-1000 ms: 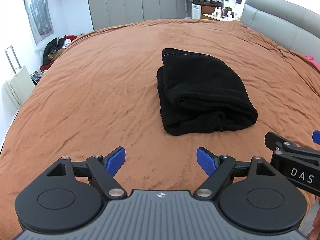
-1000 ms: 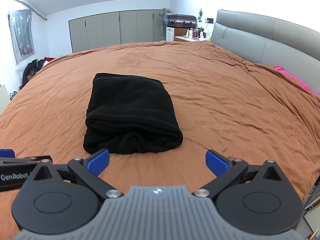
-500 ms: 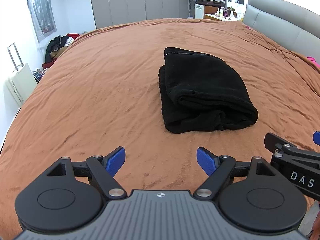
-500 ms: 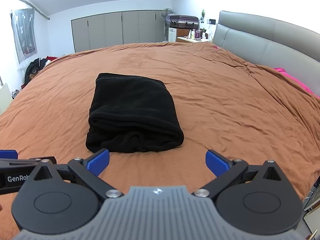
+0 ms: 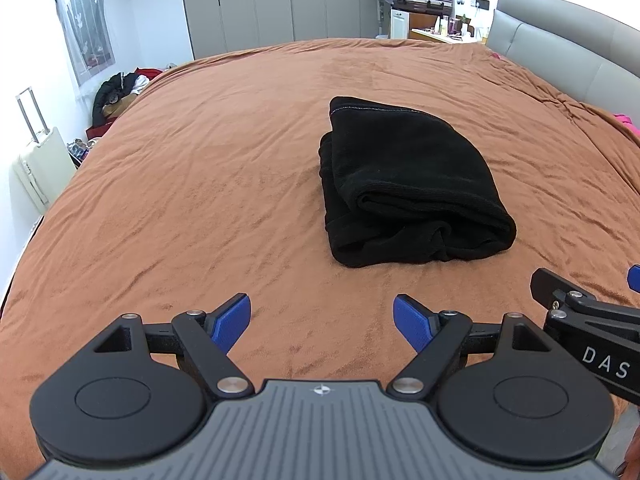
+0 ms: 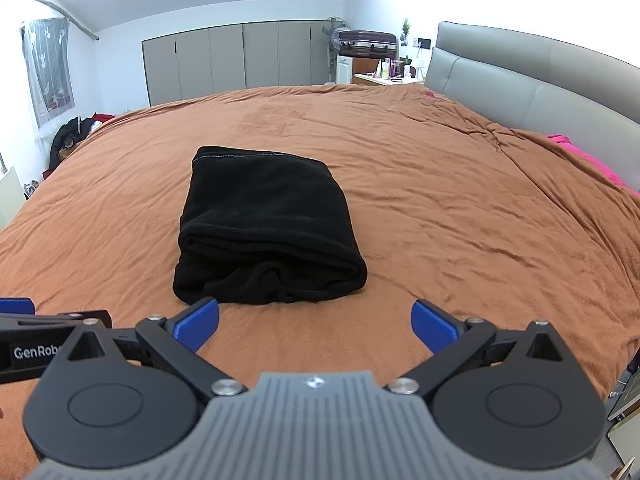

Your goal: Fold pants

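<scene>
The black pants [image 5: 408, 184] lie folded in a thick bundle on the brown bedspread [image 5: 200, 184]. The left gripper [image 5: 322, 322] and right gripper [image 6: 315, 322] hang side by side near it; both gape wide, holding nothing.

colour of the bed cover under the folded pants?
Rust-brown bed cover, plain, no pattern. The pants on it are black. Clearest in the right wrist view.

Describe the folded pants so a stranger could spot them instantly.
Start with the big bed under the rust-brown bedspread. Near its middle, just beyond both open grippers, lies a compact bundle: the folded black pants. It is the only dark item on the bedspread; the pink fabric sits far off by the grey headboard.
</scene>
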Action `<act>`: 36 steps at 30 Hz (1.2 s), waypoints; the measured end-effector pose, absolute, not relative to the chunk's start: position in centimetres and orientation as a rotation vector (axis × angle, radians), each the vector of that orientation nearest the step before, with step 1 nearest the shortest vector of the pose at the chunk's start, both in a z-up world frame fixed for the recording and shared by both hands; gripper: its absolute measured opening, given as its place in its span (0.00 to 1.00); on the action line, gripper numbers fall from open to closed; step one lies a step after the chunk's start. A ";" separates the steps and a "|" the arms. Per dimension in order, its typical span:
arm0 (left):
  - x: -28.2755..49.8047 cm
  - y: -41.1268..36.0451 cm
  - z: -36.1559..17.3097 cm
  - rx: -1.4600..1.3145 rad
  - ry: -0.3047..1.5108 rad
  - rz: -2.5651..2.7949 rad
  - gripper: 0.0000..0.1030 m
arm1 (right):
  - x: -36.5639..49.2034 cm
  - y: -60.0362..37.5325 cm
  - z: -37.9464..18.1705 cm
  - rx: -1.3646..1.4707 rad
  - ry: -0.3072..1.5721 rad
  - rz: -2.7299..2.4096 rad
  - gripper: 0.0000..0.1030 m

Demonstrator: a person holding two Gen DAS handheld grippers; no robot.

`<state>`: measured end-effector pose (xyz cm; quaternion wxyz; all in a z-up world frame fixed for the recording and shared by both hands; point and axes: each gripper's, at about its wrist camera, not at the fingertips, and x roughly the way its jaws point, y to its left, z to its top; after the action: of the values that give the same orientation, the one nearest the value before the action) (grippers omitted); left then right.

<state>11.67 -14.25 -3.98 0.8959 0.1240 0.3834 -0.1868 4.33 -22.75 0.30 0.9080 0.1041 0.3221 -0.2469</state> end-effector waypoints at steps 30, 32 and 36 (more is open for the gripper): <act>11.5 -14.3 -3.9 0.265 0.794 -0.363 0.92 | 4.3 -22.2 0.1 0.213 0.678 -0.502 0.95; 11.5 -14.3 -3.9 0.265 0.795 -0.362 0.92 | 4.3 -22.2 0.1 0.214 0.678 -0.499 0.95; 11.5 -14.3 -3.9 0.265 0.794 -0.363 0.92 | 4.3 -22.3 0.1 0.214 0.678 -0.498 0.95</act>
<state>11.49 -14.29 -3.86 0.8978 0.1280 0.3834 -0.1752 4.28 -22.26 0.13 0.9072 0.1038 0.3287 -0.2414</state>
